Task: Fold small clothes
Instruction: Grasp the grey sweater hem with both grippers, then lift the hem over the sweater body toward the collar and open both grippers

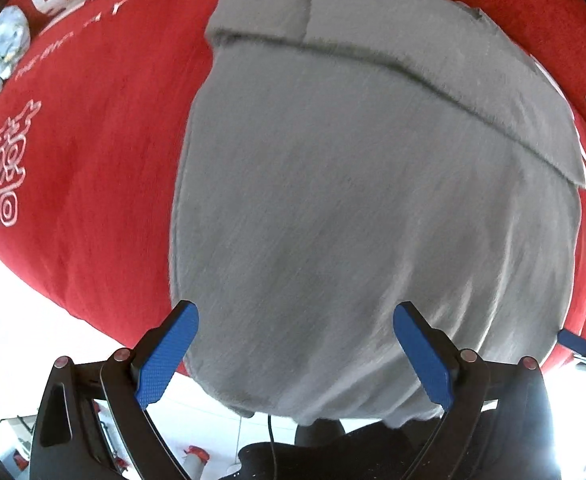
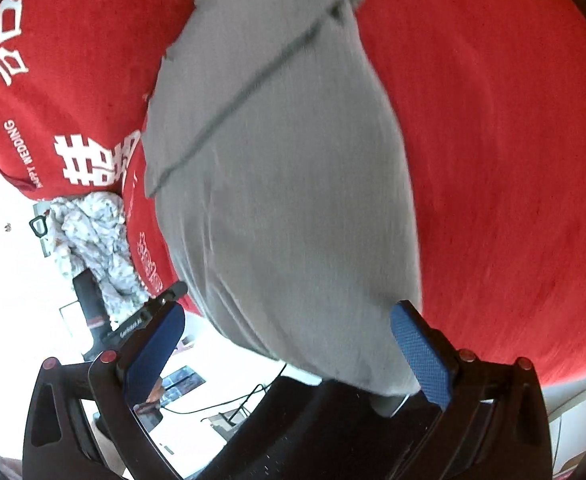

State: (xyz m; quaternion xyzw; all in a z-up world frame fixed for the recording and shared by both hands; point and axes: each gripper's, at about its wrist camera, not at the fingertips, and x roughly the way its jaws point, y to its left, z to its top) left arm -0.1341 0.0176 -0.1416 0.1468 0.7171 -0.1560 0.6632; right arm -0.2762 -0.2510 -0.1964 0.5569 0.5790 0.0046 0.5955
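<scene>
Although both claws hang over the near edge of the table, neither one grips anything yet. In the left wrist view, the left claw (image 1: pixel 295 344) has its blue fingers spread wide apart, with the near hem of a gray garment (image 1: pixel 353 200) lying between and just beyond them. The garment is spread flat on a red cloth (image 1: pixel 93 140) printed with white characters. Its long axis runs straight away from the claw toward the far side of the table, and a band at the far end is already folded over. The hem droops over the table edge, directly ahead of the left claw.

In the right wrist view, the right claw (image 2: pixel 287 342) is also open, its fingers well apart. The same gray garment (image 2: pixel 285 160) stretches away from it, leaning up and to the left, and its near corner hangs between the fingers. Both claws look about equally near the hem, each at its own corner, so the coming lift likely turns on pinching those two corners together.

A crumpled patterned cloth (image 2: pixel 93 240) lies at the left edge of the table. The garment's underside and its very bottom edge are hidden below the table edge, motion blur softens the fabric, and whether either finger touches cloth cannot be told.
</scene>
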